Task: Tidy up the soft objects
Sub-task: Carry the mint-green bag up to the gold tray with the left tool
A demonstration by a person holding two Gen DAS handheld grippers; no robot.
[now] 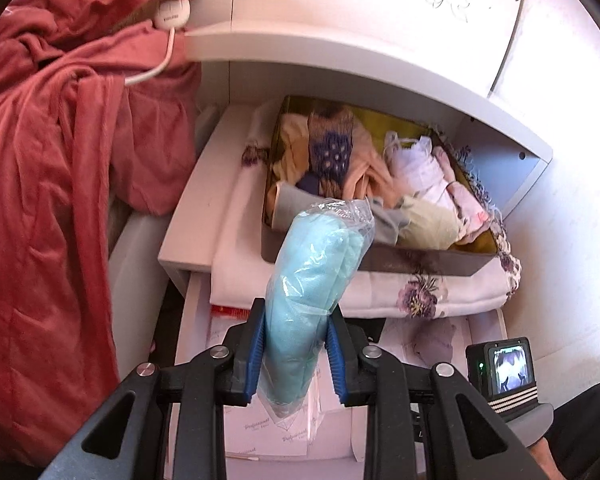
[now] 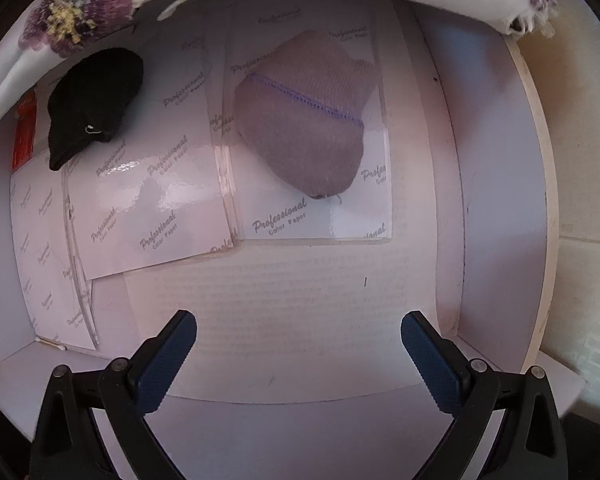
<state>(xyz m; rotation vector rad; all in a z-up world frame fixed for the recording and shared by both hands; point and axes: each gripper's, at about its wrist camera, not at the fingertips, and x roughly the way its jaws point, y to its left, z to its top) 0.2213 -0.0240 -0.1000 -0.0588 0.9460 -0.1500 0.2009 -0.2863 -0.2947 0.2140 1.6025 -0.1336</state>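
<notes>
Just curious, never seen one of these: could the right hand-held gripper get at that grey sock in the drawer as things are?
Probably yes. The right hand-held gripper is open and empty, pointing down into the drawer, and the grey sock lies uncovered ahead of it, with nothing between.

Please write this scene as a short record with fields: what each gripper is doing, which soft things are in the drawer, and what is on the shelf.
left gripper: shut on light blue cloth in a clear bag
right gripper: open, holds nothing, above the drawer
in the drawer: grey-purple sock and black sock, both lying on packs of colour paper
on the shelf: box of mixed soft items on a folded floral cloth
beside the shelf: red blanket
</notes>
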